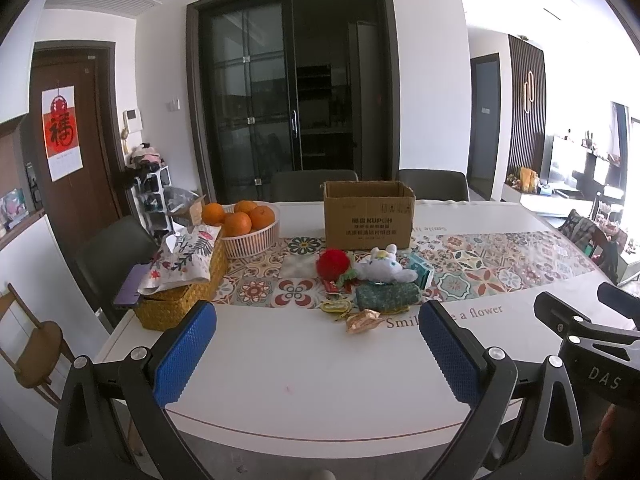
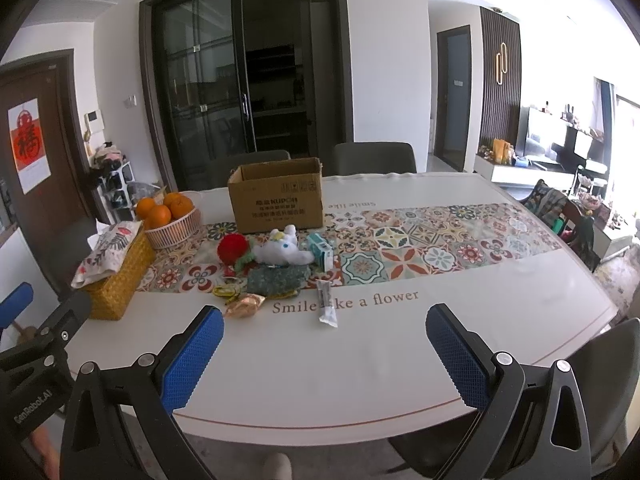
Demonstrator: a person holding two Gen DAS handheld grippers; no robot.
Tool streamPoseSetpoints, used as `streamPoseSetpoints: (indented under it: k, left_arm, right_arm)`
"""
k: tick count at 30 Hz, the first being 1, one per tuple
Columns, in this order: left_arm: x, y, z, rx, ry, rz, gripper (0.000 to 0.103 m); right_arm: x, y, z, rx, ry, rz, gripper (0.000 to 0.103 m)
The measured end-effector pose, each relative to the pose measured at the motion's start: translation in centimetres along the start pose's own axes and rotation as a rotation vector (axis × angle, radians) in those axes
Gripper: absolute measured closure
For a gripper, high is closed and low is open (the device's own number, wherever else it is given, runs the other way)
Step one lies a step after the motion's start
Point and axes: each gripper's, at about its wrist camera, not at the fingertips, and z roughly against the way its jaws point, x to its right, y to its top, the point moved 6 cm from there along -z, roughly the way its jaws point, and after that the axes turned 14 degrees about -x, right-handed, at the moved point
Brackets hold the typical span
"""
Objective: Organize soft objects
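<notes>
Fig.: Start of sorting; nothing gripped yet. Soft items sit clustered mid-table on the patterned runner, just in front of the open brown cardboard box (image 2: pixel 276 196): fuzzy red pom-pom toy (image 2: pixel 232 249), white plush bunny (image 2: pixel 282 250), green floral fabric pouch (image 2: pixel 278 278). Likely risks: the items touch or overlap, so a grab at the bunny could drag the pouch or pom-pom along; the crinkly gold foil wrapper (image 2: pixel 244 306) and white tube sachet (image 2: pixel 327 304) lie near and could be swept off or picked by mistake; the box, being light, may slide if bumped while dropping things in. Pose: left gripper (image 1: pixel 316 354) and right gripper (image 2: pixel 324 354) both hover low over the white table's (image 2: pixel 400 360) near edge, level, pointing fwd at the pile, well apart from it; jaws of each spread wide, empty
</notes>
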Motion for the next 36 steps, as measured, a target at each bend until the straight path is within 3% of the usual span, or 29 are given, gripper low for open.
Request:
streamPoseSetpoints:
  k: [36]
  left_arm:
    - [0.05, 0.01, 0.11, 0.004, 0.0, -0.002, 0.0]
  right_arm:
    - [0.17, -0.17, 0.09, 0.007, -0.001, 0.0, 0.0]
